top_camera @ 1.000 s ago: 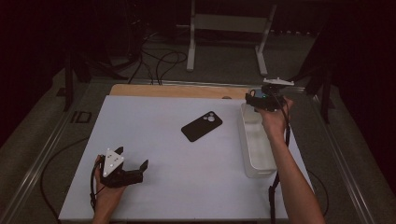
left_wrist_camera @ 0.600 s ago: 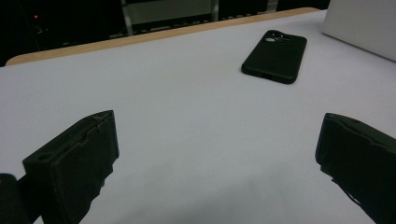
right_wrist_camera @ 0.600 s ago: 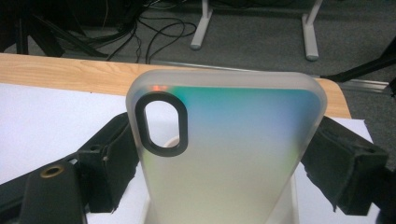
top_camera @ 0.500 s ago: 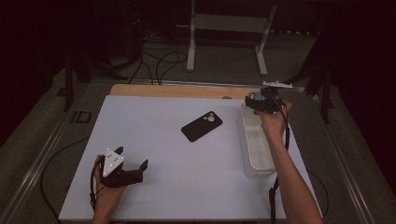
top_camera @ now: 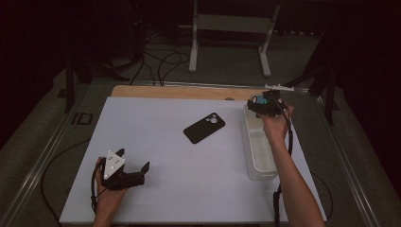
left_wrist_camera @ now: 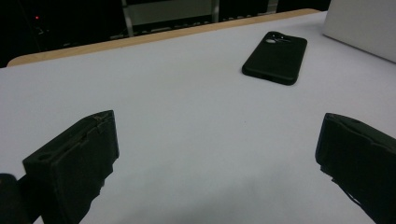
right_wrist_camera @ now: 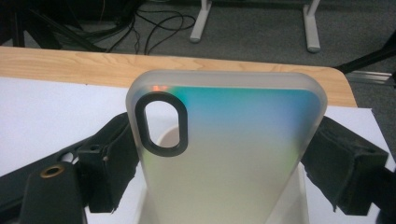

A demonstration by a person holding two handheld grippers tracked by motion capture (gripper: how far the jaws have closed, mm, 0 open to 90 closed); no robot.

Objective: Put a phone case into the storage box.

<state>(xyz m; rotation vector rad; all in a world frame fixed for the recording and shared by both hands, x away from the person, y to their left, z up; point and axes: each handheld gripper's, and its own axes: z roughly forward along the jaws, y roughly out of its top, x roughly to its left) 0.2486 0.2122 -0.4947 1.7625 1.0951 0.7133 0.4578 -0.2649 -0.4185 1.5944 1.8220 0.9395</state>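
Observation:
My right gripper point(top_camera: 259, 105) is shut on a frosted, iridescent phone case point(right_wrist_camera: 224, 149) with an oval camera cut-out. Its jaws press on the case's two long edges and hold it above the far end of a clear plastic bin point(top_camera: 263, 150). A black phone point(top_camera: 204, 127) lies back-up at the table's middle, and also shows ahead in the left gripper view point(left_wrist_camera: 275, 57). My left gripper point(top_camera: 134, 159) rests near the front left of the white table, open, with nothing between its jaws point(left_wrist_camera: 217, 135).
The white table top point(top_camera: 156, 189) has a wooden strip point(top_camera: 179, 91) along its far edge. The bin's wall point(left_wrist_camera: 364, 28) shows at the upper right of the left gripper view. Beyond the table are cables and a metal stand point(top_camera: 231, 23) on the floor.
My right gripper, still holding the case, has drifted slightly left and lower over the bin's far end. The left gripper and the black phone have stayed put.

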